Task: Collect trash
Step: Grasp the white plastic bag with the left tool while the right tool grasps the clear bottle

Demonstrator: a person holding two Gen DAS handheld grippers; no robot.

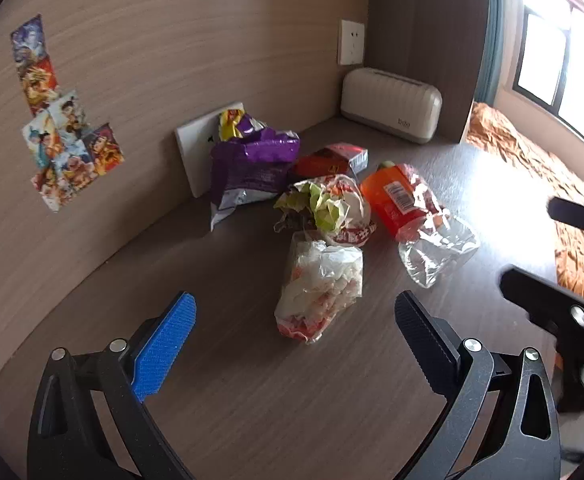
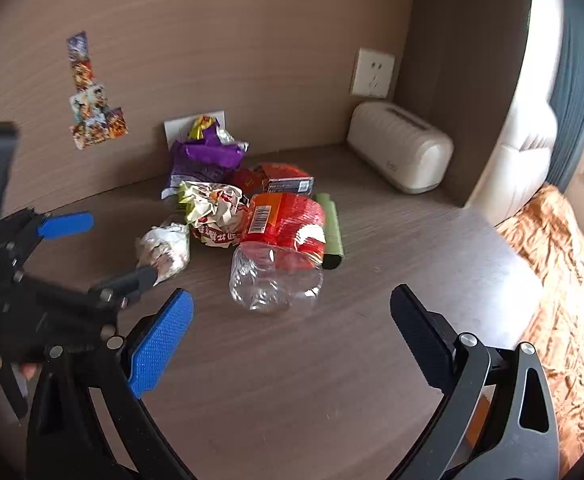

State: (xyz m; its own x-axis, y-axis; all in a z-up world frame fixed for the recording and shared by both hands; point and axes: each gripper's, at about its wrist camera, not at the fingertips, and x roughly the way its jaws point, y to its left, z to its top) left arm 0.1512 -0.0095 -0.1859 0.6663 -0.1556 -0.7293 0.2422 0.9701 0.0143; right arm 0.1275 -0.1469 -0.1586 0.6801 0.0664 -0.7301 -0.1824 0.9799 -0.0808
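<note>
Right now both of my tongs hang over the brown surface (image 1: 252, 400) with nothing between their pads: my left tongs (image 1: 295, 336) stand spread wide, and my right tongs (image 2: 291, 332) are spread just as wide. From my left wrist view the trash sits in a heap ahead of me. Closest, at twelve o'clock from my left tongs, lies a crumpled clear wrapper with white and orange inside (image 1: 320, 284). Behind it, touching, is a balled paper wrapper with green and red print (image 1: 328, 208). At one o'clock lies a crushed clear bottle with a red label (image 1: 416, 212), on its side, base toward me. At eleven o'clock a purple snack bag (image 1: 252, 164) leans near a white card (image 1: 196, 152) propped on the wall, and a red box (image 1: 332, 160) sits at the back. From the right wrist view a green tube (image 2: 332, 232) lies just beside the bottle. A cream ribbed box (image 1: 392, 104) sits in the far corner.
</note>
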